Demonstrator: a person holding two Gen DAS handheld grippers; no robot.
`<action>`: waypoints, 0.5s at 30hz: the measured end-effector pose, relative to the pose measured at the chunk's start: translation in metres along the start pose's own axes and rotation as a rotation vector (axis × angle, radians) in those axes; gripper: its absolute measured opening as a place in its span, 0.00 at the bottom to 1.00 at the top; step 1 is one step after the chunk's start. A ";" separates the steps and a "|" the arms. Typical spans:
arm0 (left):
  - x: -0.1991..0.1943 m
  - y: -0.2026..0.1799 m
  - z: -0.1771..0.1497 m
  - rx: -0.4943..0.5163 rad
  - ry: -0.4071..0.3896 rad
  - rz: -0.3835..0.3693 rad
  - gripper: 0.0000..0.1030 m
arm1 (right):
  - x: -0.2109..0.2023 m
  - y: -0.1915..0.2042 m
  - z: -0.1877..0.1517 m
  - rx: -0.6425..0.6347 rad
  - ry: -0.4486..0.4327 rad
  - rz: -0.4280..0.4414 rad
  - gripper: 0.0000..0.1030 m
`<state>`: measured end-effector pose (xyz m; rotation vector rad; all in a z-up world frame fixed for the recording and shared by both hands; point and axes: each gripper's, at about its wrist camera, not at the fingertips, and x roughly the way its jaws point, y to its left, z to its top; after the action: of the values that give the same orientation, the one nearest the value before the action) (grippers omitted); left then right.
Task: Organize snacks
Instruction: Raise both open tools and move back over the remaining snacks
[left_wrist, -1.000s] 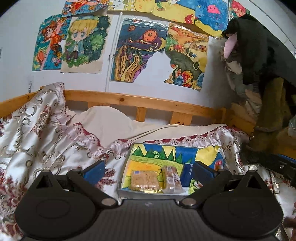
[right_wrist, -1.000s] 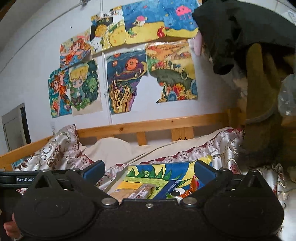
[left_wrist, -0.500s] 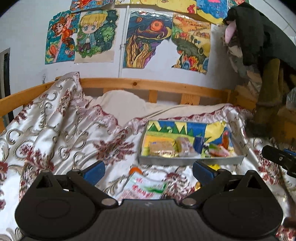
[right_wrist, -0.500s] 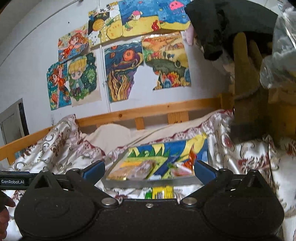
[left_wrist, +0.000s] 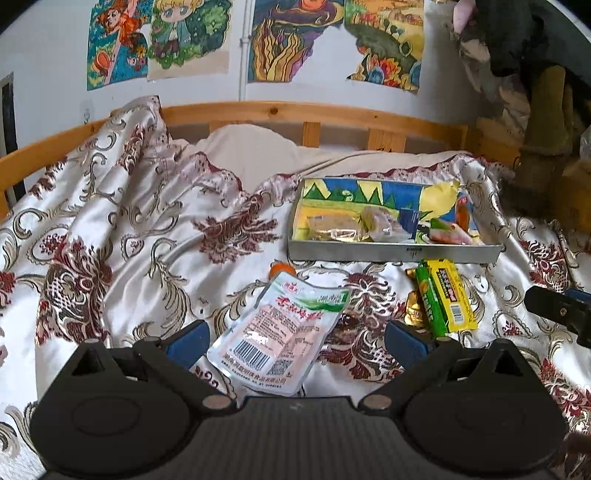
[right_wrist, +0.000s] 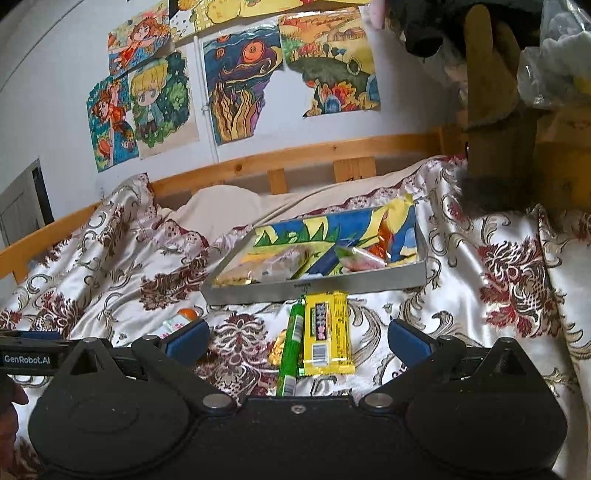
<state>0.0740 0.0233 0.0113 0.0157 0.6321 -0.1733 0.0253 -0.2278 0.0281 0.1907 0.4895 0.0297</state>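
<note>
A shallow grey tray (left_wrist: 391, 254) (right_wrist: 314, 286) with a colourful lining lies on the patterned bedspread and holds several wrapped snacks. In front of it lie a white and pink pouch (left_wrist: 280, 332) with an orange cap, a yellow and green packet (left_wrist: 445, 297) (right_wrist: 327, 332), a green stick pack (right_wrist: 291, 347) and a small gold-wrapped piece (left_wrist: 413, 310). My left gripper (left_wrist: 295, 341) is open, its fingers on either side of the pouch's near end. My right gripper (right_wrist: 297, 341) is open, straddling the yellow packet and green stick.
A wooden bed rail (left_wrist: 295, 110) runs behind the bedspread, under a wall of drawings. Dark clothes and boxes (left_wrist: 535, 92) pile up at the right. The other gripper's tip (left_wrist: 557, 308) shows at the right edge of the left wrist view.
Both grippers have drawn back and tilted down from the tray, so the loose snacks in front of it have come into view between the open fingers.
</note>
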 end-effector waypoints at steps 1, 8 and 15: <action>0.001 0.000 -0.001 0.000 0.003 0.000 1.00 | 0.001 -0.001 -0.001 0.002 0.001 0.002 0.99; 0.009 0.001 -0.006 0.014 0.037 0.012 1.00 | 0.008 -0.007 -0.007 0.027 0.037 -0.004 0.99; 0.016 0.002 -0.008 0.020 0.063 0.019 1.00 | 0.019 -0.007 -0.017 0.016 0.098 -0.007 0.99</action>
<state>0.0822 0.0230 -0.0051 0.0467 0.6930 -0.1615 0.0336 -0.2301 0.0033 0.2043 0.5884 0.0288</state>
